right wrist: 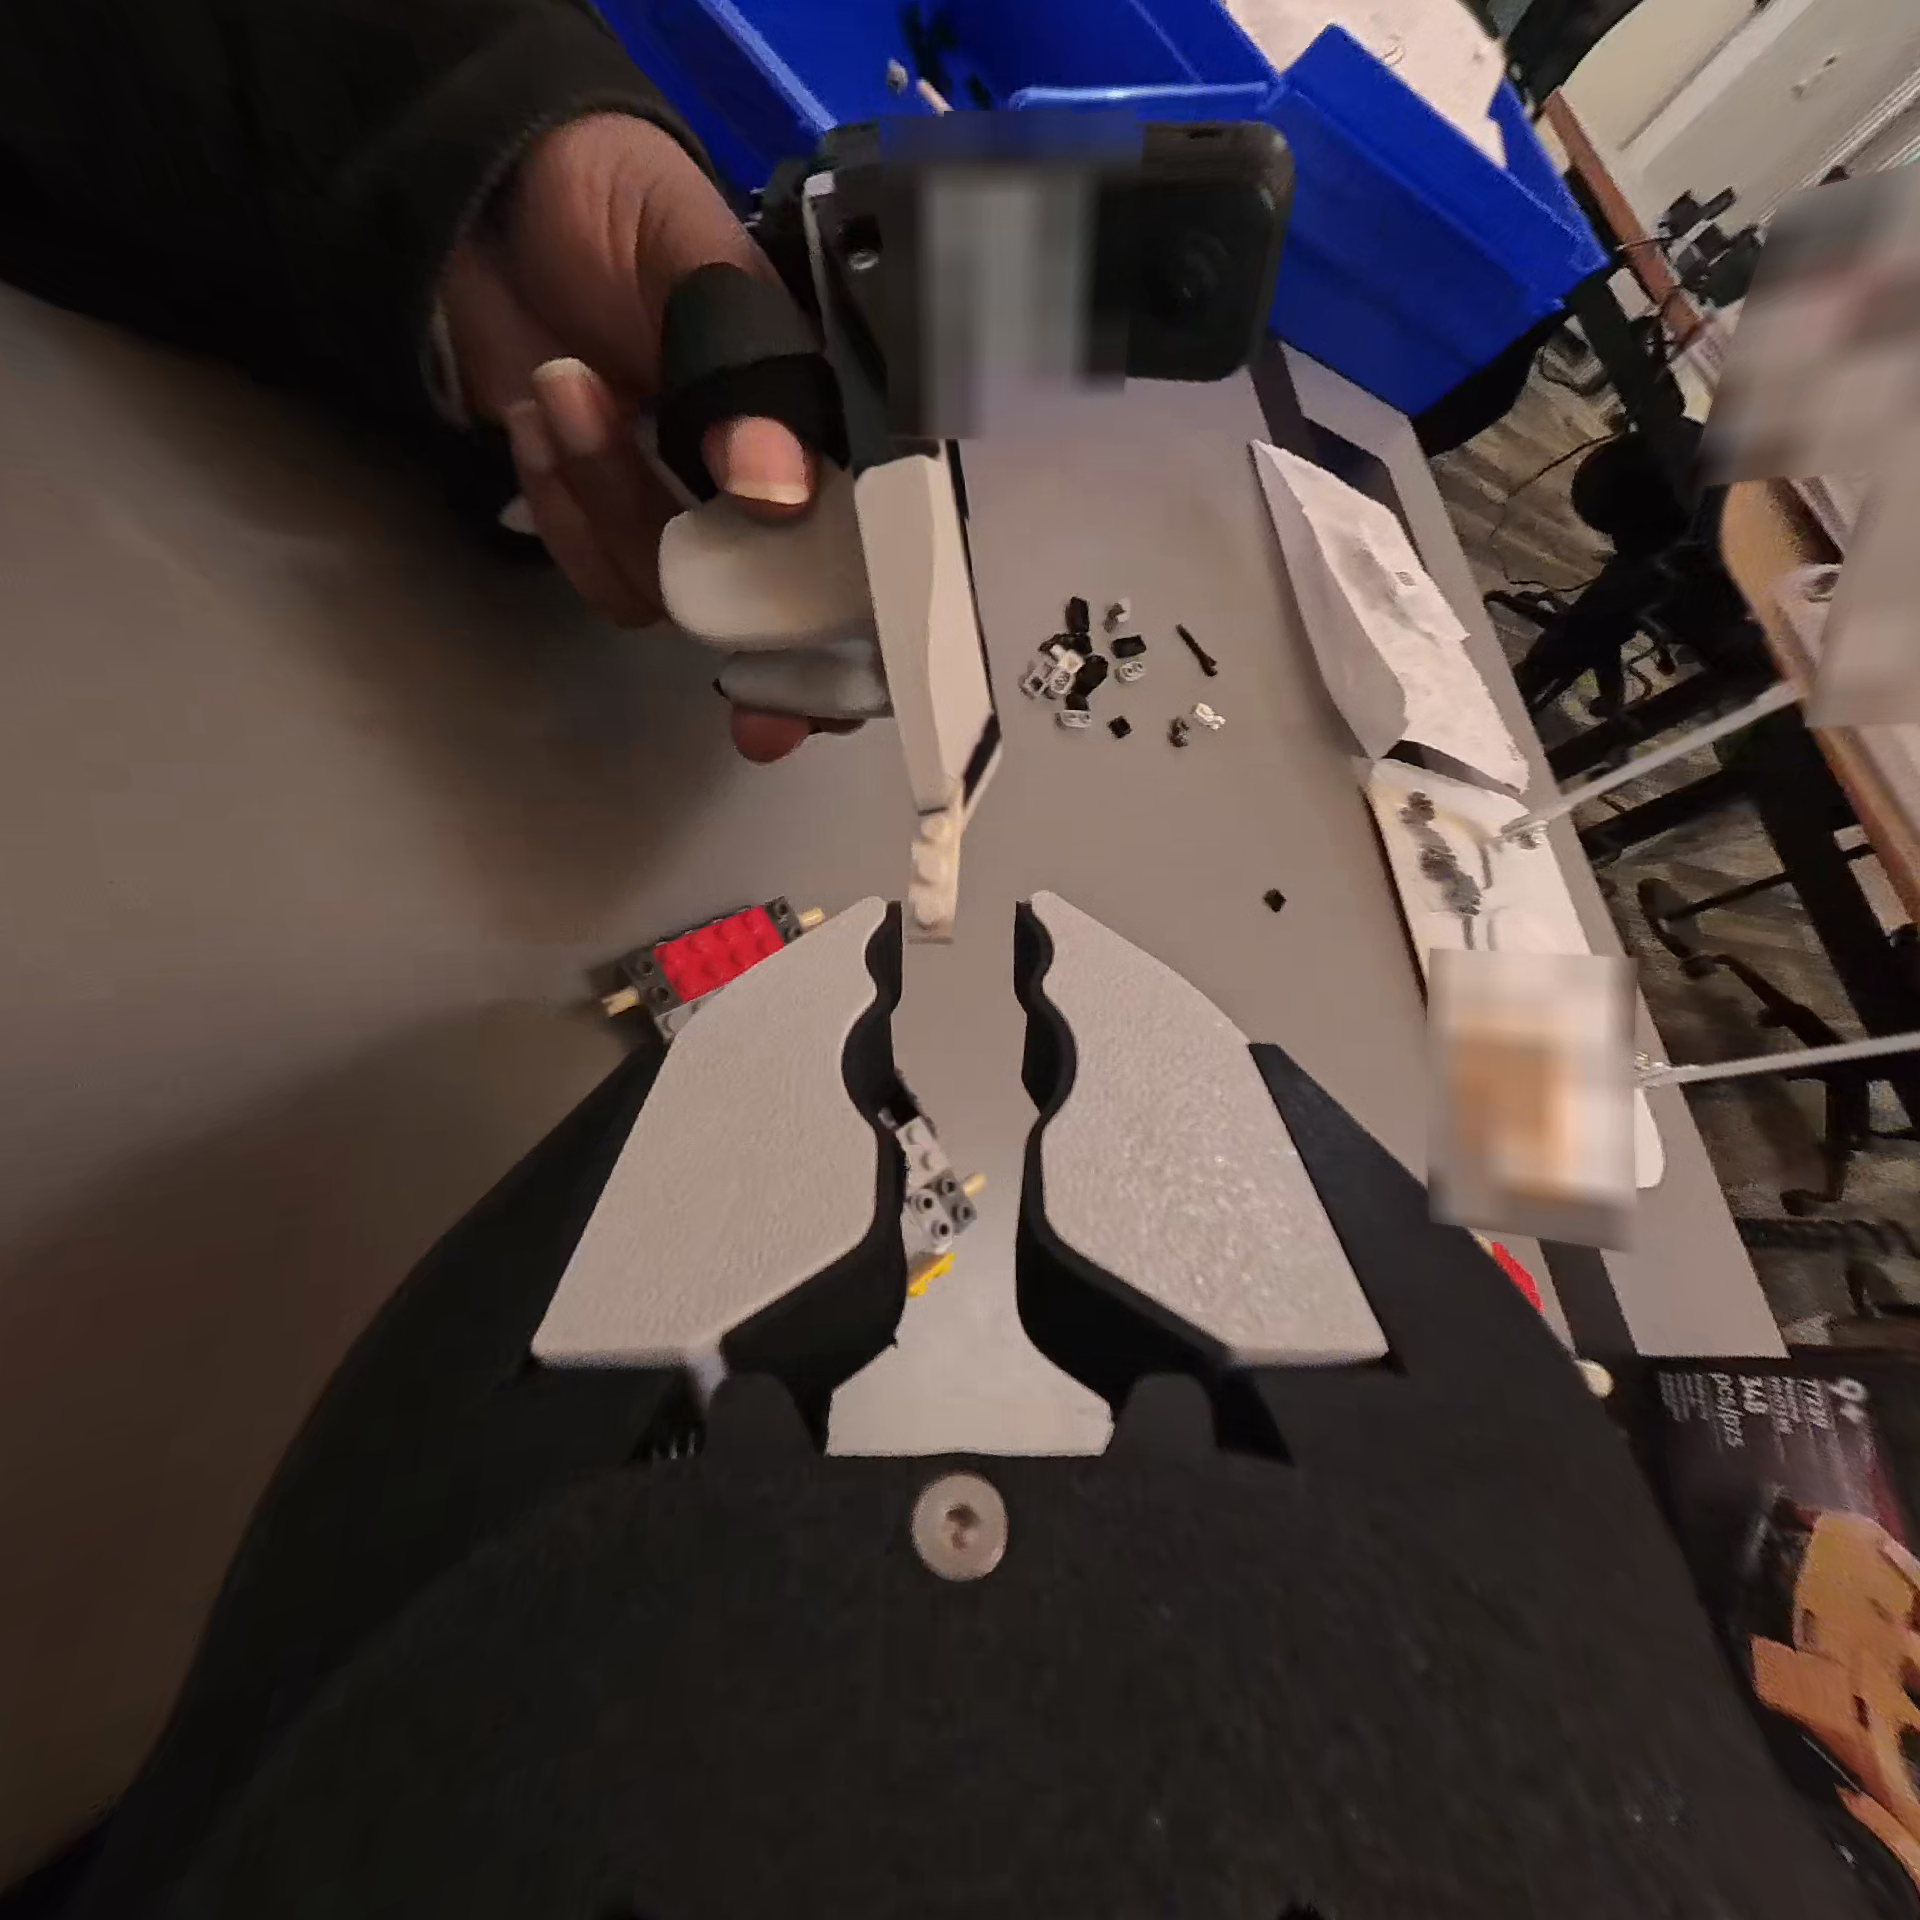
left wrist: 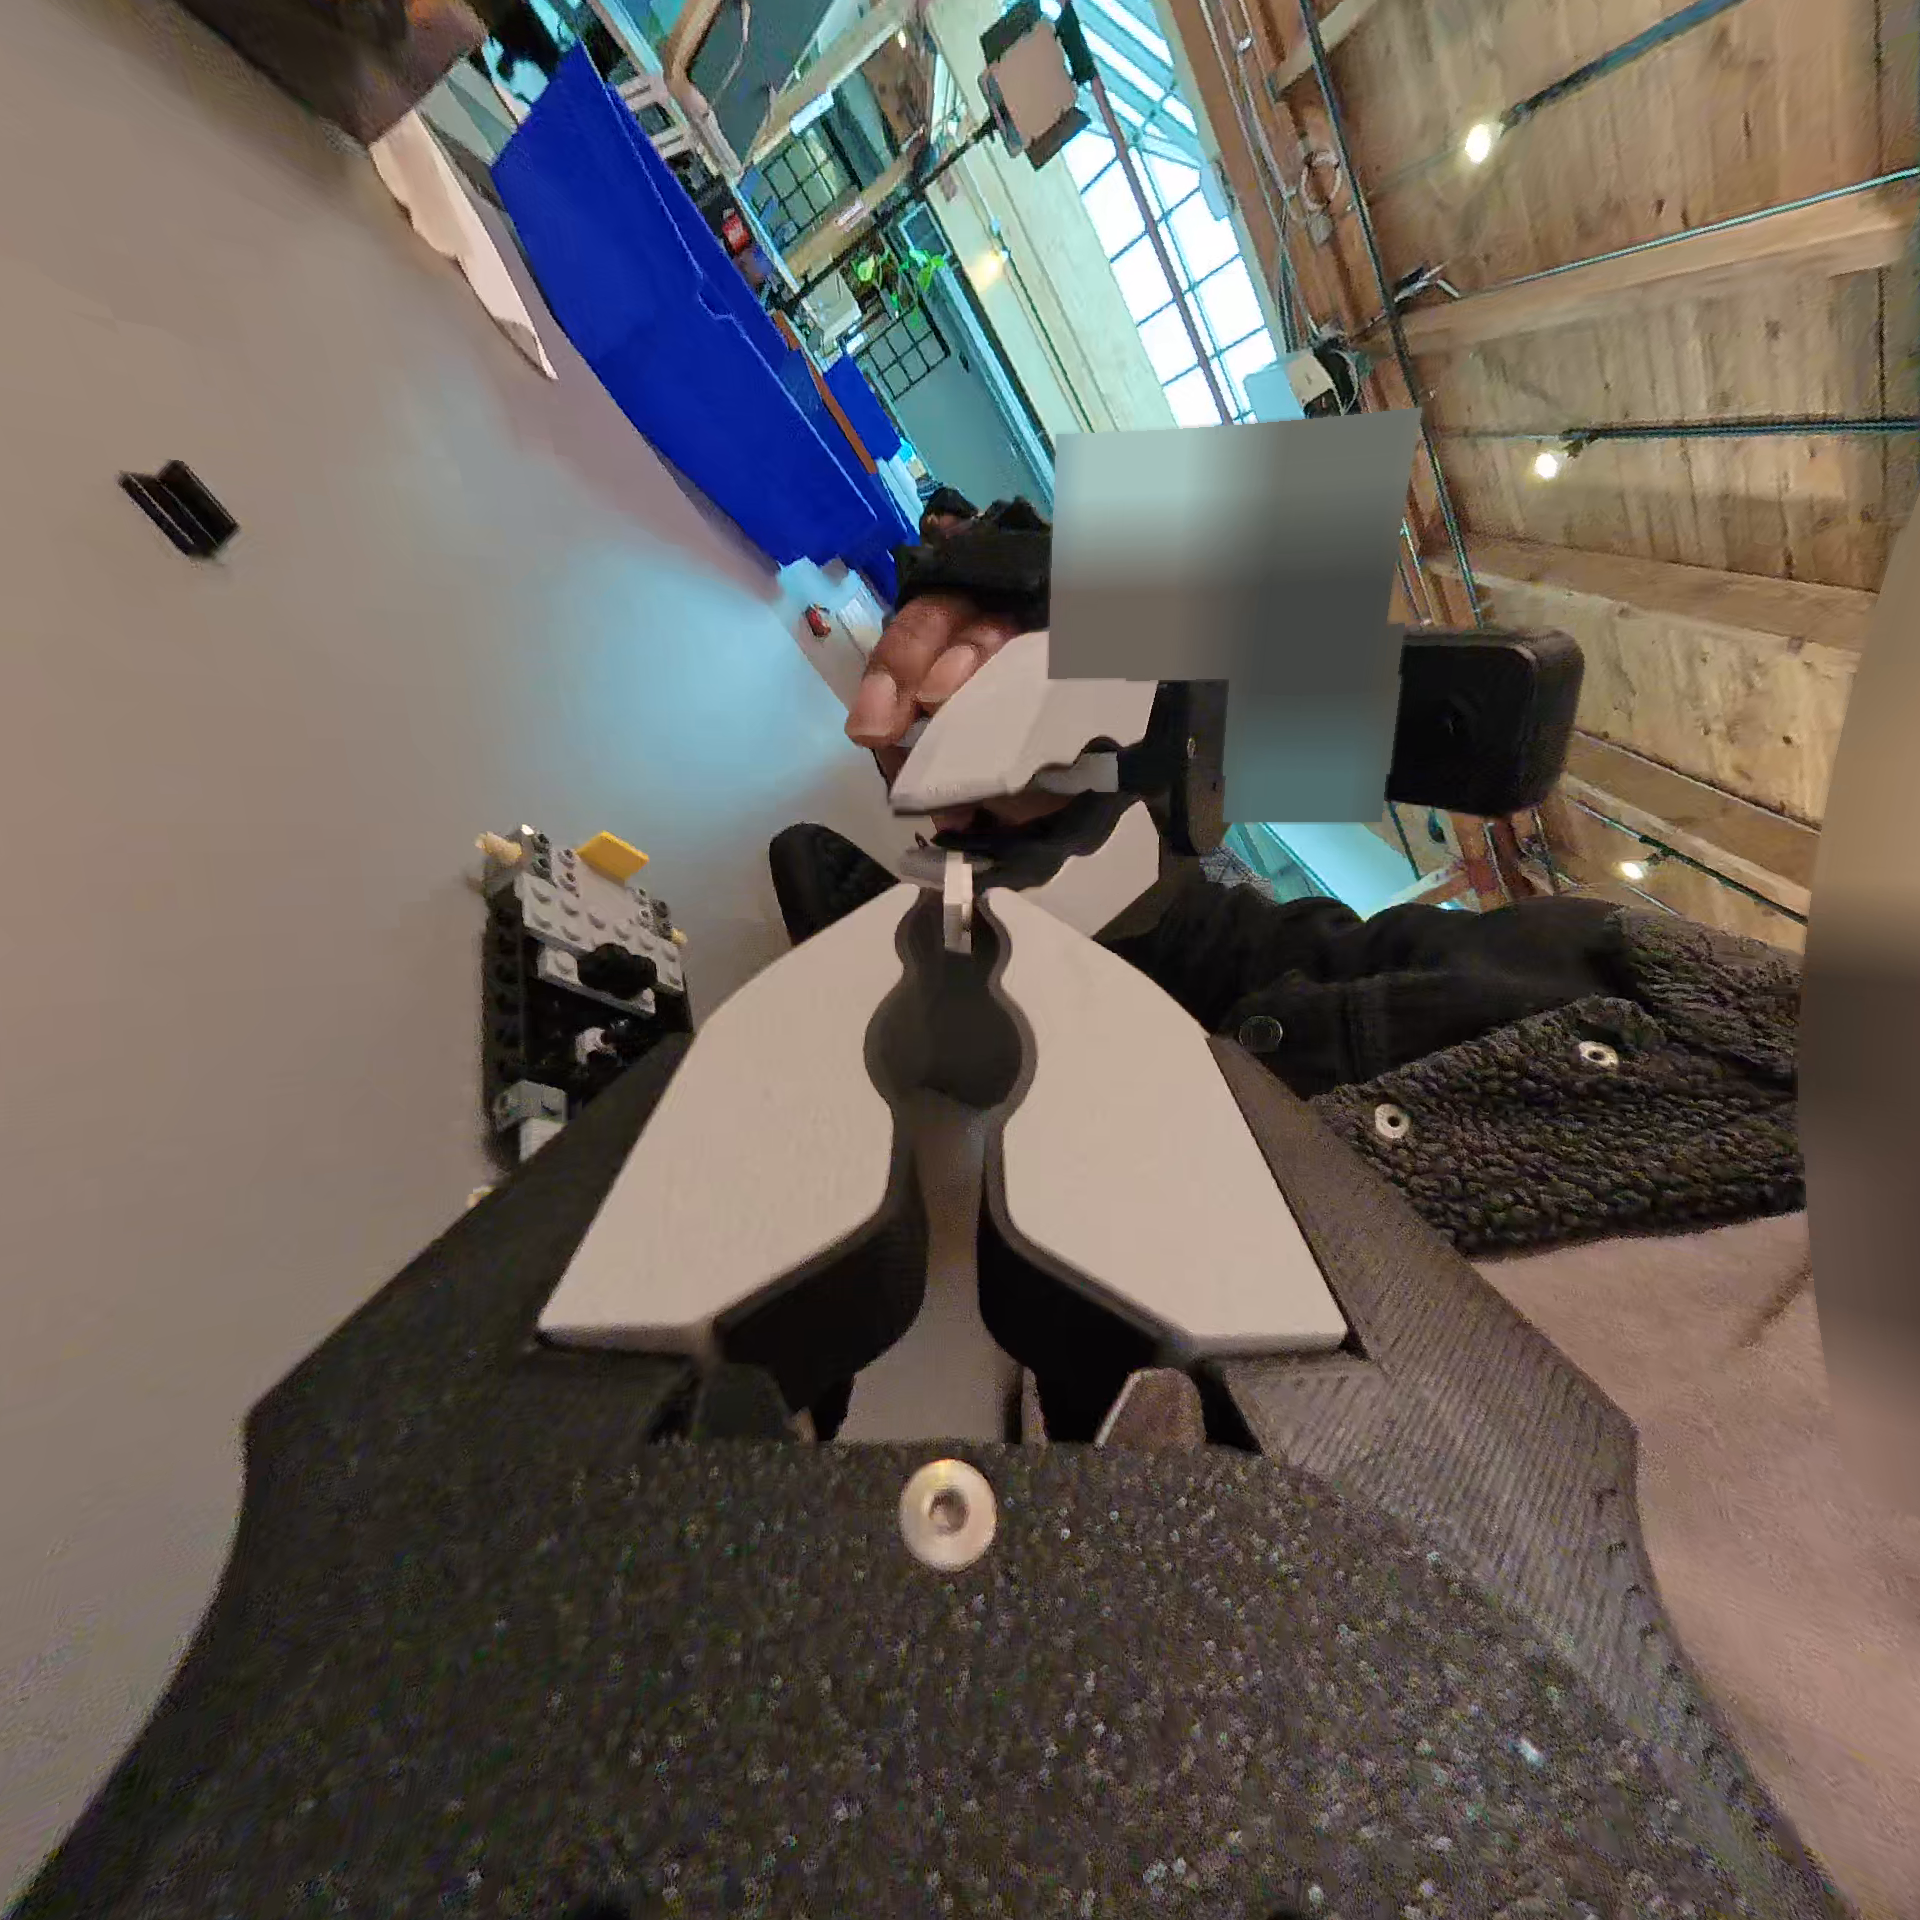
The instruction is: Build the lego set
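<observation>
My left gripper (left wrist: 951, 896) is shut on a small white plate (left wrist: 958, 920), held in the air. In the right wrist view the left gripper (right wrist: 940, 831) comes down from the top with the white plate (right wrist: 932, 883) at its tips. My right gripper (right wrist: 958, 910) is open, and the plate sits just at its fingertips. It also shows in the left wrist view (left wrist: 940, 795), right above the plate. A grey and black part-built model with a yellow tile (left wrist: 582, 977) lies on the table, also below my right fingers (right wrist: 935, 1195).
A red and grey assembly (right wrist: 717, 954) lies left of my right gripper. Several loose small pieces (right wrist: 1101, 665) lie farther back, with a folded instruction sheet (right wrist: 1371, 613) and blue bins (right wrist: 1382, 208) behind. The set's box (right wrist: 1808, 1621) is at the front right. One black piece (left wrist: 177, 509) lies apart. My two grippers' fingertips are within a few centimetres of each other.
</observation>
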Tool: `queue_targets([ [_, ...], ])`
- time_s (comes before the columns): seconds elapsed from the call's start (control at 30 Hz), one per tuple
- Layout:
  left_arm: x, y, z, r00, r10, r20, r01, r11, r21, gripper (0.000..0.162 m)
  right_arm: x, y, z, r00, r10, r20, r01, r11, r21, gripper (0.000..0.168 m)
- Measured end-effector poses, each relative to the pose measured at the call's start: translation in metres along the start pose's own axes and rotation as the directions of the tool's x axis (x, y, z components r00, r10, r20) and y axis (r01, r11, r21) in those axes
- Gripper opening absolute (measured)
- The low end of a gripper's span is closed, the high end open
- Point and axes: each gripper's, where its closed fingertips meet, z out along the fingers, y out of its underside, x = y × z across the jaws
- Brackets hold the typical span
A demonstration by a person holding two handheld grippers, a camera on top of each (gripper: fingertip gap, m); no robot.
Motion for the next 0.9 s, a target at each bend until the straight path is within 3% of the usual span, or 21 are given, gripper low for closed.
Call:
queue_targets([
  [0.07, -0.002, 0.004, 0.002, 1.000, -0.013, 0.003, 0.013, 1.000, -0.008, 0.005, -0.007, 0.002, 0.002, 1.000, 0.005, 0.021, -0.005, 1.000, -0.018, 0.008],
  [0.17, -0.006, 0.005, 0.003, 0.999, 0.003, 0.034, -0.003, 1.000, -0.012, 0.006, -0.008, 0.004, 0.003, 0.997, 0.067, 0.027, -0.066, 0.997, -0.046, 0.007],
  [0.23, -0.009, 0.003, 0.002, 0.991, 0.092, 0.098, -0.091, 0.996, -0.024, 0.008, -0.004, 0.007, 0.000, 0.988, 0.153, 0.013, -0.152, 0.987, -0.059, 0.007],
  [0.27, -0.014, 0.003, -0.001, 0.976, 0.155, 0.153, -0.148, 0.987, -0.053, 0.017, 0.001, 0.013, -0.003, 0.979, 0.202, -0.008, -0.202, 0.977, -0.073, 0.007],
  [0.33, -0.030, 0.010, -0.008, 0.915, 0.300, 0.270, -0.256, 0.948, -0.187, 0.027, 0.008, 0.026, -0.012, 0.943, 0.331, -0.039, -0.333, 0.939, -0.085, 0.007],
  [0.4, -0.050, 0.020, -0.016, 0.806, 0.468, 0.363, -0.339, 0.867, -0.364, 0.033, 0.011, 0.042, -0.019, 0.888, 0.454, -0.076, -0.459, 0.884, -0.088, 0.007],
  [0.5, -0.069, 0.042, -0.020, 0.695, 0.616, 0.370, -0.360, 0.744, -0.562, 0.045, 0.002, 0.064, -0.022, 0.821, 0.558, -0.124, -0.570, 0.811, -0.128, 0.007],
  [0.6, -0.078, 0.059, -0.018, 0.675, 0.650, 0.348, -0.332, 0.689, -0.644, 0.056, -0.014, 0.078, -0.017, 0.768, 0.623, -0.148, -0.640, 0.748, -0.178, 0.007],
  [0.7, -0.074, 0.065, -0.014, 0.684, 0.653, 0.325, -0.335, 0.677, -0.655, 0.046, -0.023, 0.085, -0.011, 0.745, 0.648, -0.156, -0.666, 0.716, -0.210, 0.007],
  [0.9, -0.065, 0.078, -0.007, 0.724, 0.624, 0.293, -0.315, 0.678, -0.664, 0.044, -0.029, 0.088, -0.006, 0.731, 0.663, -0.162, -0.679, 0.686, -0.261, 0.007],
])
